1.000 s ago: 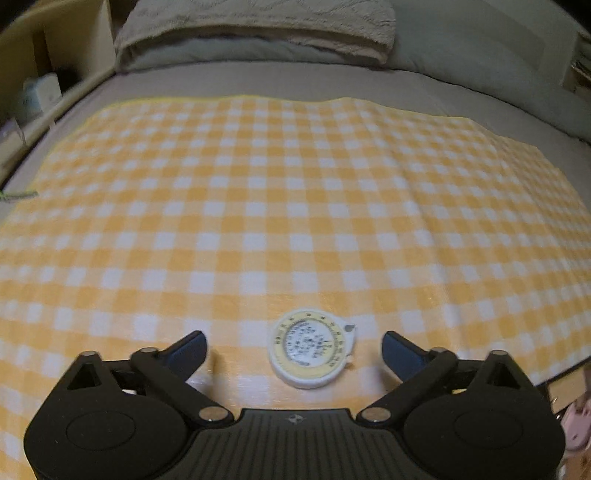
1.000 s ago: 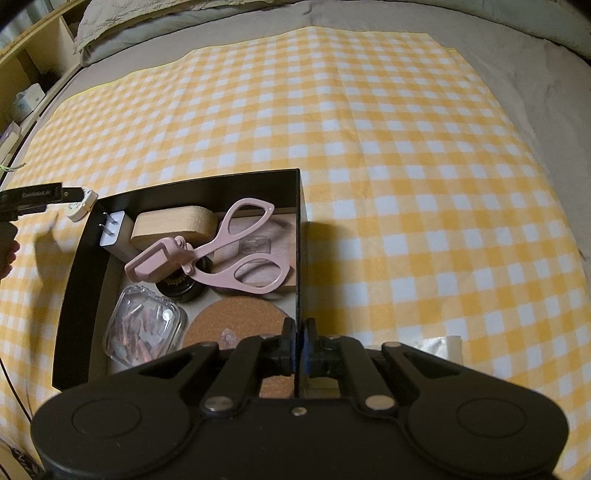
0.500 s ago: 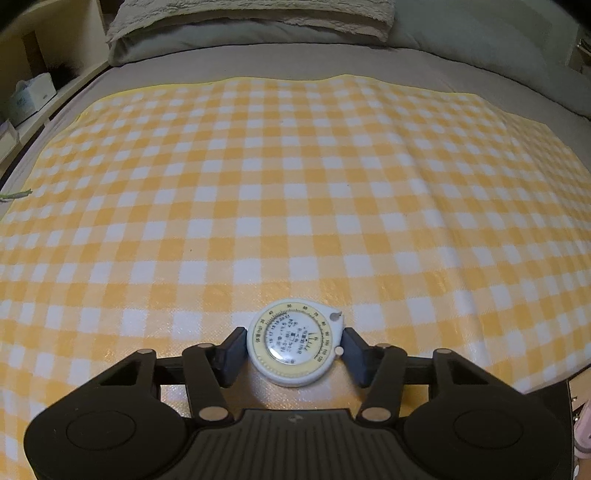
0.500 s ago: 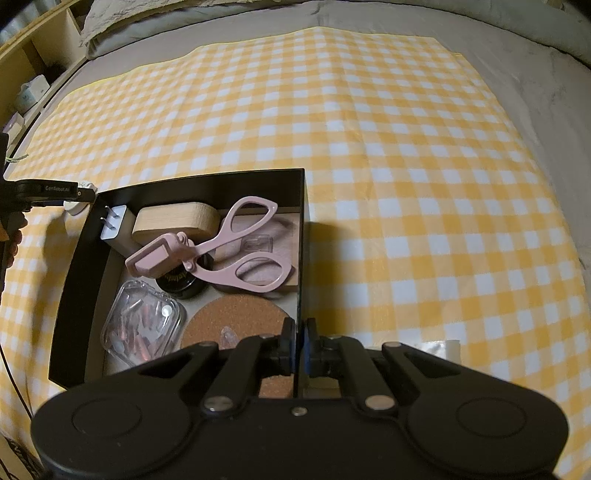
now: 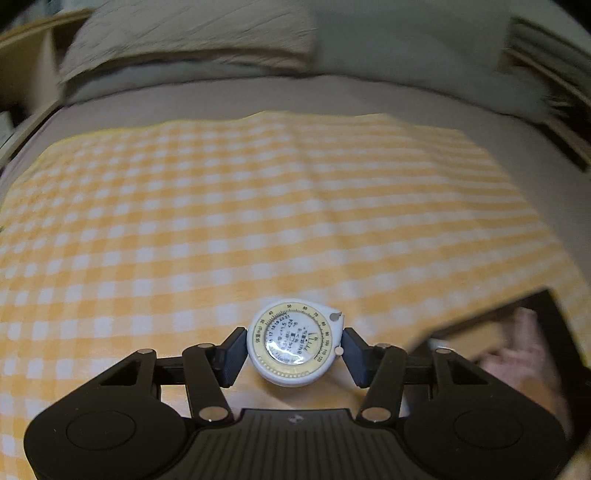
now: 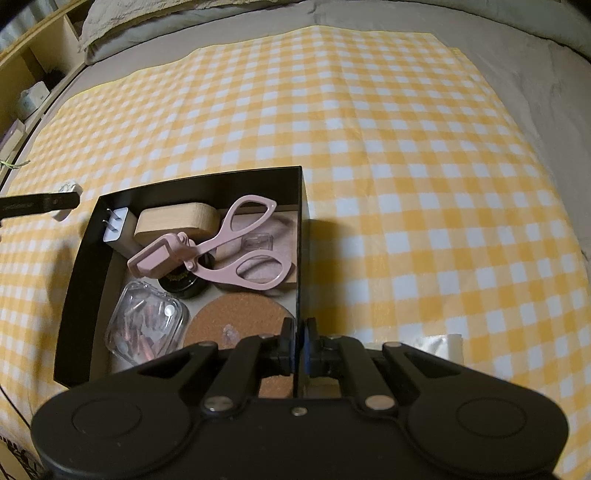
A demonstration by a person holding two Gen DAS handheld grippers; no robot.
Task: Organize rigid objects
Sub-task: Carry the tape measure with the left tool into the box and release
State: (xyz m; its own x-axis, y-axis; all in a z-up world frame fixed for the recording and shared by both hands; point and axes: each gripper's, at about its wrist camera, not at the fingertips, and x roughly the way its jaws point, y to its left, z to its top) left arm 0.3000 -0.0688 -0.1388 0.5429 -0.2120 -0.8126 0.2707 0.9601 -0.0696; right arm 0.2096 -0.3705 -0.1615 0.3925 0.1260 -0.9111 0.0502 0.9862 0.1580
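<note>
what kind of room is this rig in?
Likely a bedroom: the yellow checked cloth is spread over a bed with a grey cover, a pillow lies at its head, and wooden shelving runs alongside.

Round tape measure (image 5: 295, 345) dial read "BMI", w/ scale nos. 30–120 on its yellow ring; other print too small to read
</note>
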